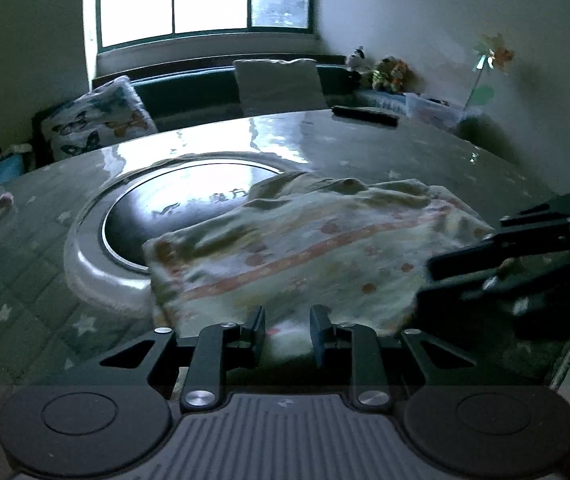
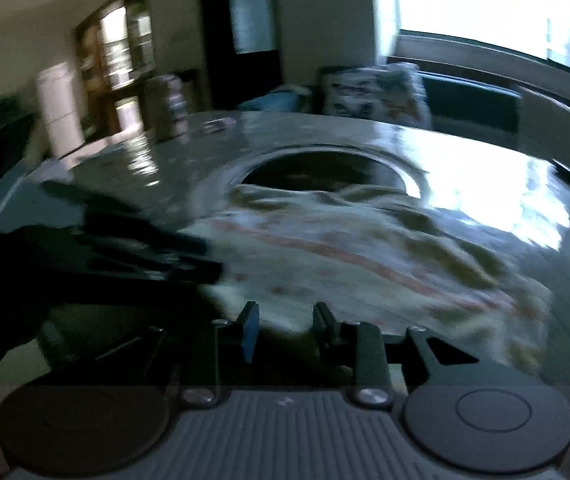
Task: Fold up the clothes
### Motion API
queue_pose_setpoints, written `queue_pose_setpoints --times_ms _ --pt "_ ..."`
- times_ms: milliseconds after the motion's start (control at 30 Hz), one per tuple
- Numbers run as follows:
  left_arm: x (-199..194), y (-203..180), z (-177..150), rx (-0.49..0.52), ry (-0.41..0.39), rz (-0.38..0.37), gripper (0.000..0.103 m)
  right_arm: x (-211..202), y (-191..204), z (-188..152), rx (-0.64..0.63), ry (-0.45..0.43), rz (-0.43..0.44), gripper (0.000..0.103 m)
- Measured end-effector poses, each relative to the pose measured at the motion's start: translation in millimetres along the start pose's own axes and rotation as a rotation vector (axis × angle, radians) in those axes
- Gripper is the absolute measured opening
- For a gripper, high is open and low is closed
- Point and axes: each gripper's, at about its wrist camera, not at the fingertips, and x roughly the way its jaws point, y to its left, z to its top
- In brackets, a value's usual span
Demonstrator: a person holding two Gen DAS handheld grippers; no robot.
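Note:
A pale cream garment (image 1: pixel 305 248) with orange stripes and small dots lies rumpled on the table, partly over the round inset. It also shows in the right wrist view (image 2: pixel 365 256), blurred. My left gripper (image 1: pixel 287 330) is open, its fingers at the garment's near edge with cloth between them. My right gripper (image 2: pixel 285 328) is open at the near edge too. In the left wrist view the right gripper (image 1: pixel 497 264) lies at the garment's right side. In the right wrist view the left gripper (image 2: pixel 157 252) lies at the garment's left side.
The table (image 1: pixel 45 280) has a star-patterned cover and a round dark inset (image 1: pixel 173 208) with a raised rim. A dark flat object (image 1: pixel 365 115) lies at the far edge. A sofa with a butterfly cushion (image 1: pixel 97 120) stands behind. A jar (image 2: pixel 167 106) stands far left.

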Motion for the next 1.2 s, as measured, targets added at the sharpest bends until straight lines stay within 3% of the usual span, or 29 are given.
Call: queue_pose_setpoints --times_ms 233,433,600,733,900,1200 --pt "-7 12 -5 -0.053 -0.006 0.011 0.027 -22 -54 -28 0.176 0.025 -0.147 0.027" --pt "-9 17 -1 -0.073 -0.006 0.032 0.031 -34 -59 -18 0.15 -0.007 -0.168 0.028" --pt "-1 25 7 -0.085 0.001 0.054 0.031 -11 -60 4 0.144 -0.05 -0.133 0.028" --pt "9 33 12 -0.087 0.017 0.076 0.031 6 -70 4 0.167 -0.012 -0.137 0.028" --pt "23 45 23 -0.097 0.028 0.085 0.031 0 -90 -3 0.231 -0.005 -0.166 0.029" --pt "58 62 47 -0.118 0.046 0.117 0.03 27 -109 27 0.246 -0.045 -0.159 0.029"
